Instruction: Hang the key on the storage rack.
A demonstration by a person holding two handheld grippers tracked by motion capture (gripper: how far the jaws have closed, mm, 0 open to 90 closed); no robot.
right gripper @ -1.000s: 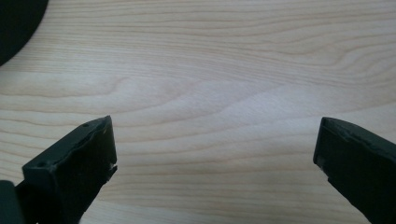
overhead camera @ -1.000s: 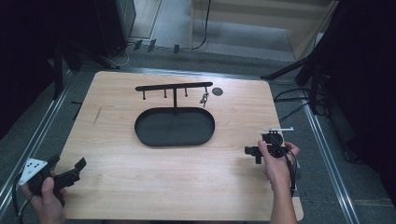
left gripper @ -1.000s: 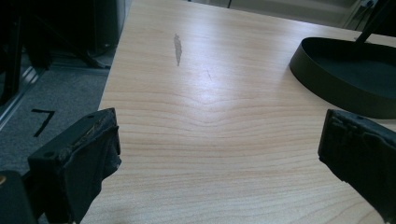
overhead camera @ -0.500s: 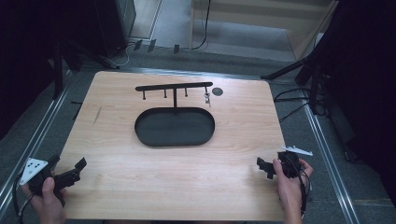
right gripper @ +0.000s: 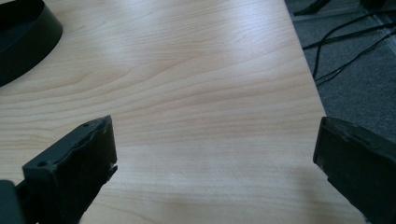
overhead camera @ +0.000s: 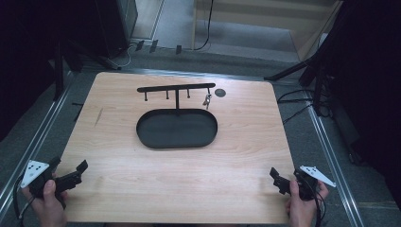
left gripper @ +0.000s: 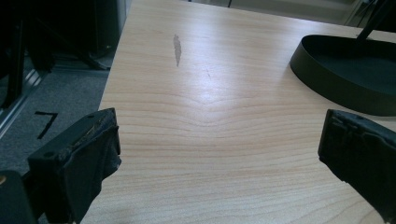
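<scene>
A black oval tray (overhead camera: pixel 156 139) lies mid-table, and from its back edge rises a black hook rack (overhead camera: pixel 176 88). A small bunch of keys (overhead camera: pixel 206 100) hangs from the rack's right end. My left gripper (overhead camera: pixel 68 164) rests at the near left corner of the table, held in a hand. Its jaws are open over bare wood, with nothing between them (left gripper: pixel 219 126). My right gripper (overhead camera: pixel 279 181) is at the near right corner, also held in a hand. It is open and holds nothing (right gripper: pixel 215 130). The tray's wall (left gripper: pixel 327 81) shows at the upper right of the left gripper view, and its wall (right gripper: pixel 28 44) at the upper left of the right gripper view.
A small dark round disc (overhead camera: pixel 220 92) lies on the table behind the rack's right end. A grey smudge (left gripper: pixel 177 46) marks the wood at the left. Cables (overhead camera: pixel 293 101) trail over the floor on the right, and metal rails run along both sides of the table.
The right gripper has drawn back from the table's right-middle to its near right corner. The left gripper has stayed put.
</scene>
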